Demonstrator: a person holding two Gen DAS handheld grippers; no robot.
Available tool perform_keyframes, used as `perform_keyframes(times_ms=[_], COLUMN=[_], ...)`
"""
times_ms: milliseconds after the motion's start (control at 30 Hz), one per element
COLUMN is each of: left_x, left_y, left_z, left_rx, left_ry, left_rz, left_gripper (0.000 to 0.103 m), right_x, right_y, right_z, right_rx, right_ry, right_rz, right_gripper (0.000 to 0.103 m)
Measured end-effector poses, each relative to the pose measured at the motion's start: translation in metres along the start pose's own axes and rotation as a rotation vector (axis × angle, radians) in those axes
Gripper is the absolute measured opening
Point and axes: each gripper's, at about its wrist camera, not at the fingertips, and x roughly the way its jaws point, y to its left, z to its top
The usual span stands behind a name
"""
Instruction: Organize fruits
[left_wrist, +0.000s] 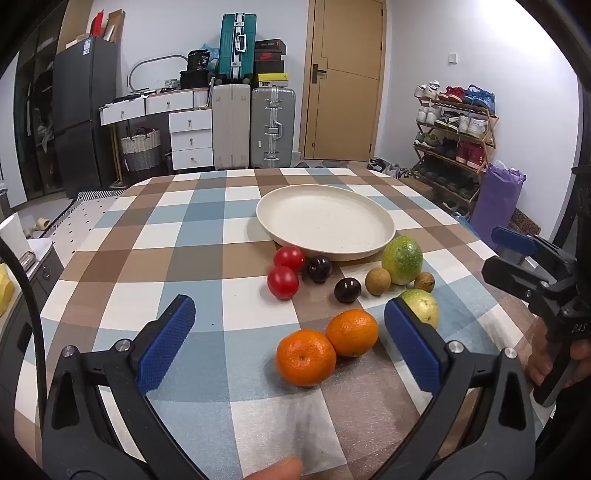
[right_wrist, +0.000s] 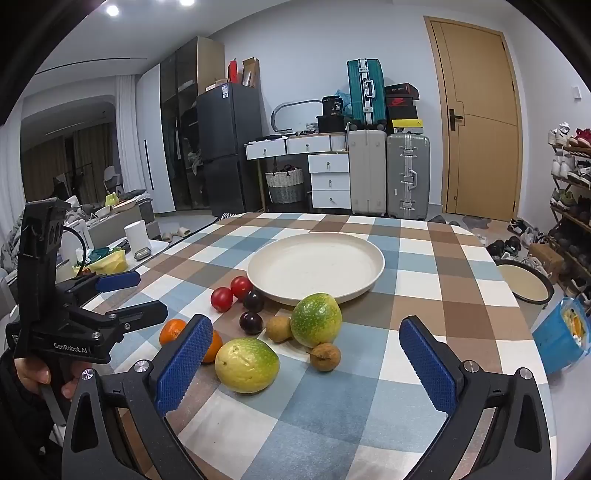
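Observation:
An empty cream plate (left_wrist: 325, 218) (right_wrist: 316, 266) sits mid-table on the checked cloth. In front of it lie two red tomatoes (left_wrist: 282, 281), two dark plums (left_wrist: 347, 290), two brown longans (right_wrist: 325, 356), a green round fruit (right_wrist: 316, 319), a yellow-green fruit (right_wrist: 246, 364) and two oranges (left_wrist: 306, 356). My left gripper (left_wrist: 289, 304) hovers open, its jaws wide on either side of the oranges without touching them. My right gripper (right_wrist: 306, 323) is open too, above the green and yellow-green fruits. Each gripper also shows in the other's view, the right gripper (left_wrist: 498, 254) and the left gripper (right_wrist: 151, 293).
The table's right edge is close to a blue bag (right_wrist: 561, 332) and a round basin (right_wrist: 524, 284) on the floor. Suitcases (left_wrist: 255, 125), drawers and a shoe rack (left_wrist: 454, 140) stand beyond the table. A fingertip (left_wrist: 277, 470) shows at the bottom.

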Motion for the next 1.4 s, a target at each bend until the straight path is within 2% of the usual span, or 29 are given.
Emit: perform_keyframes(times_ms=[1400], left_x=[-0.0016], left_y=[0.0011], left_z=[-0.0005], left_rx=[-0.009], left_ry=[-0.012], left_rz=[0.001], left_gripper=[0.102], right_x=[0.0005], right_y=[-0.0005], right_z=[0.0005], right_rx=[0.006], right_ry=[0.008], right_rz=[0.004], right_gripper=[0.103])
